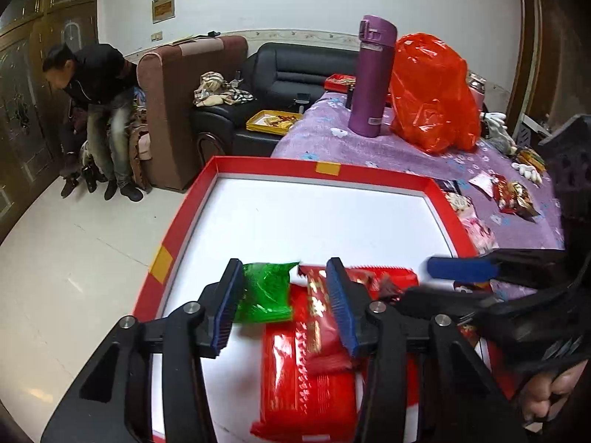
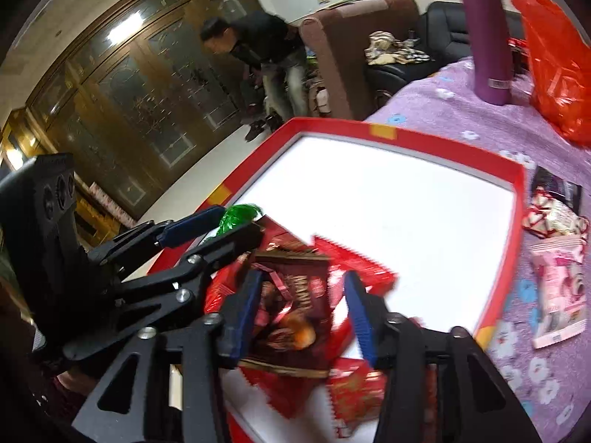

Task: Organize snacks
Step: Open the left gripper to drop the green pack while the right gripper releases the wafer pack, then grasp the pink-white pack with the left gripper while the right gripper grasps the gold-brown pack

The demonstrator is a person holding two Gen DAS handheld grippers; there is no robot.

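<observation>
A red-rimmed box with a white floor [image 1: 432, 186] [image 2: 517, 184] lies on the purple cloth. In its near part lie a green packet [image 1: 264, 289] [image 2: 238, 216], a large red packet [image 1: 306, 380] and a small dark red packet [image 1: 319, 323]. My left gripper [image 1: 284, 304] is open above the green and red packets. My right gripper [image 2: 301, 313] is open over a brown chocolate packet [image 2: 291, 306] that lies on the red packets; it does not grip it. The right gripper also shows at the right of the left wrist view [image 1: 458, 269].
A purple flask [image 1: 373, 77] and an orange plastic bag [image 1: 432, 96] stand behind the box. Loose snack packets [image 1: 513, 195] [image 2: 561, 295] lie on the cloth right of the box. Sofas and a seated person [image 1: 96, 110] are to the left.
</observation>
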